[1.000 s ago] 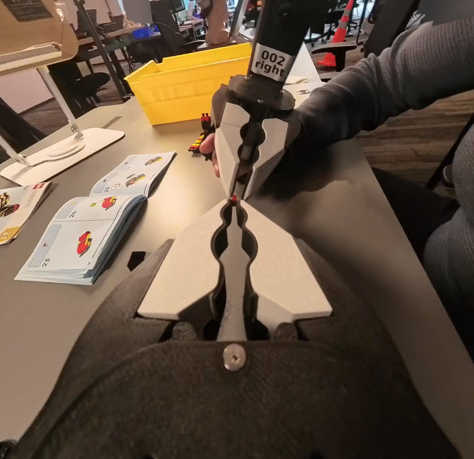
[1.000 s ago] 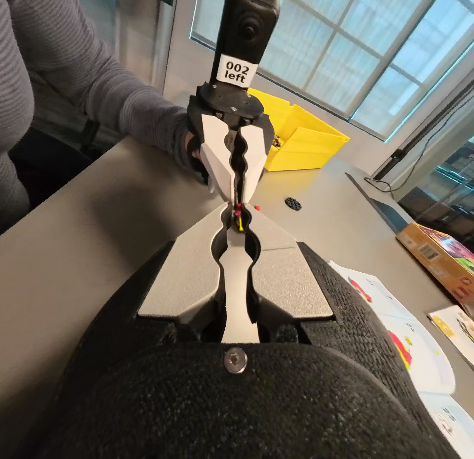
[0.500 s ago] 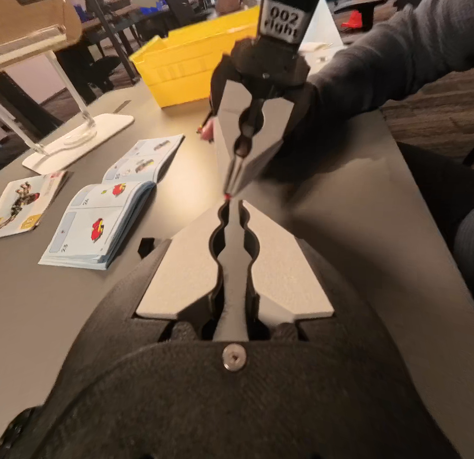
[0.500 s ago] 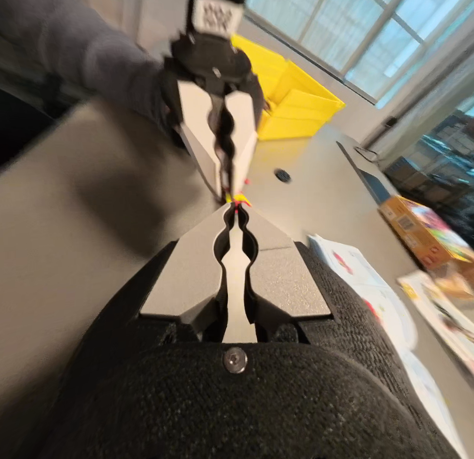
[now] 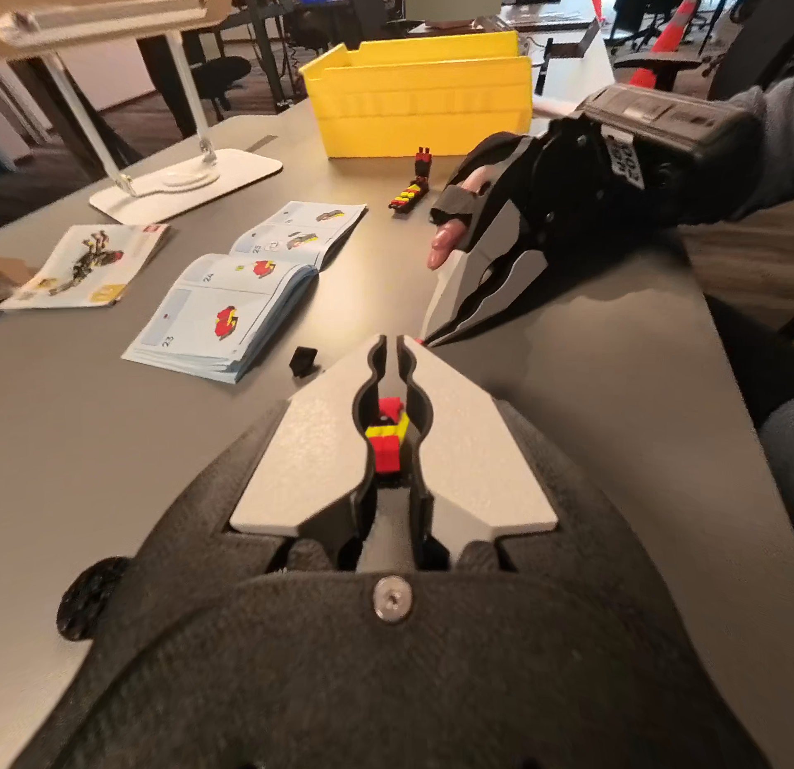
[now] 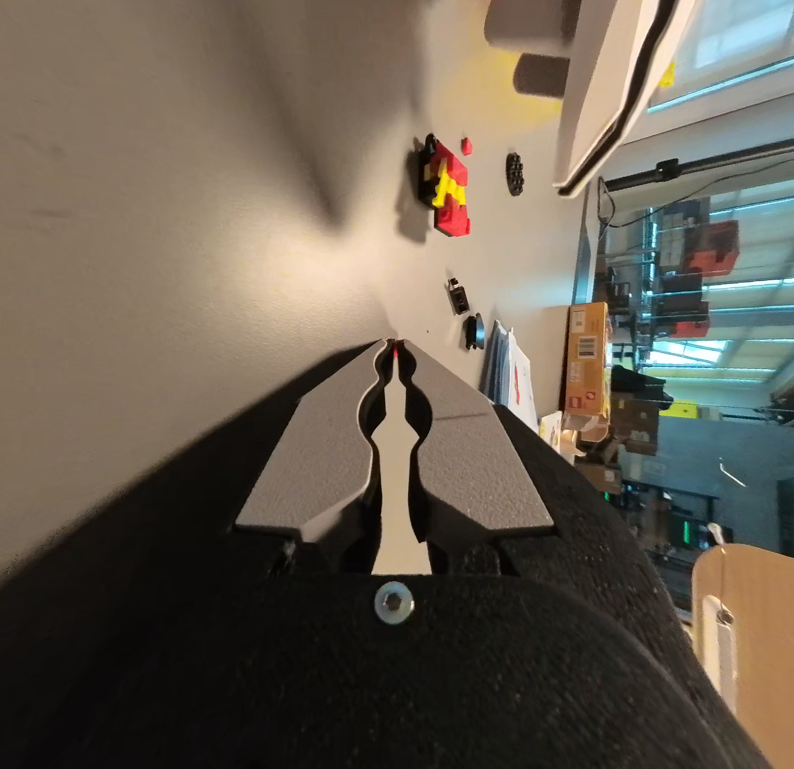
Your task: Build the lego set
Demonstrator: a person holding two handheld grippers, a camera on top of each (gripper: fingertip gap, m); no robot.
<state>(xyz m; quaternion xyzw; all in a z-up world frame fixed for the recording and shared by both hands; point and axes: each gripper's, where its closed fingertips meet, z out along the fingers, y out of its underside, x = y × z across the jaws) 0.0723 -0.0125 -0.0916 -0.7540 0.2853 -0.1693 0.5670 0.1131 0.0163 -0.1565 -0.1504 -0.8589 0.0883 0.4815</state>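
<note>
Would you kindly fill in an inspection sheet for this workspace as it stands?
Surface: grey table, parts scattered on it.
Job's things: red-yellow assembly lying below the left claw; second assembly near the yellow bin; loose black piece; open instruction booklet.
Clutter: lamp base, cardboard box.
Grippers: left claw slightly open, empty; right claw shut on small red piece.
Cables: black cable by the window.
Surroundings: office chairs, orange cone.

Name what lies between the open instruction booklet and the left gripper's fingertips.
One small black piece sits between booklet and left gripper, shown in the left wrist view.
</note>
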